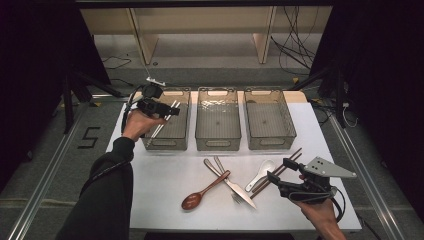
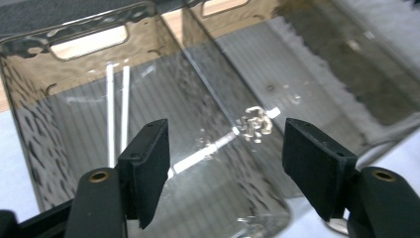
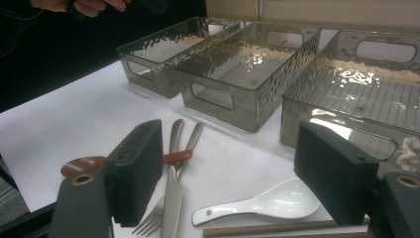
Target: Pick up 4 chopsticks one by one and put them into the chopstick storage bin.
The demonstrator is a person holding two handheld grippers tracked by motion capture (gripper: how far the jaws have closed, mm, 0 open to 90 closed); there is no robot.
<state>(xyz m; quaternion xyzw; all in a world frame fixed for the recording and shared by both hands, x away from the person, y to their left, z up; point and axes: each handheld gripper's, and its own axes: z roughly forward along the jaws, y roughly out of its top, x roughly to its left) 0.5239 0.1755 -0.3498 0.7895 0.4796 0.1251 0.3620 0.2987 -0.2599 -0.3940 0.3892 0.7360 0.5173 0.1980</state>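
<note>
Right tongs (image 1: 280, 169): jaws wide apart, holding nothing, low over the near right part of the worktop (image 1: 165, 200), just beside the utensils.
Brown chopsticks (image 1: 280, 170): lying slantwise on the worktop, under and beside the right tongs.
White spoon (image 3: 257, 206): ceramic, bowl up, lying next to the brown chopsticks.
Knife (image 1: 235, 182) and fork (image 3: 153, 218): lying together at the near middle, handles pointing away.
Wooden spoon (image 1: 202, 192): its handle lies across the knife and fork, bowl toward the person.
Right tray (image 1: 270, 120): clear grey, at the far right of the row.
Middle tray (image 1: 217, 120): same kind, beside it.
Left tray (image 1: 172, 142): holds a pair of white chopsticks (image 2: 116, 114) lying along its floor.
Left tongs (image 1: 167, 112): jaws wide apart, gripping nothing, hovering over the left tray.
</note>
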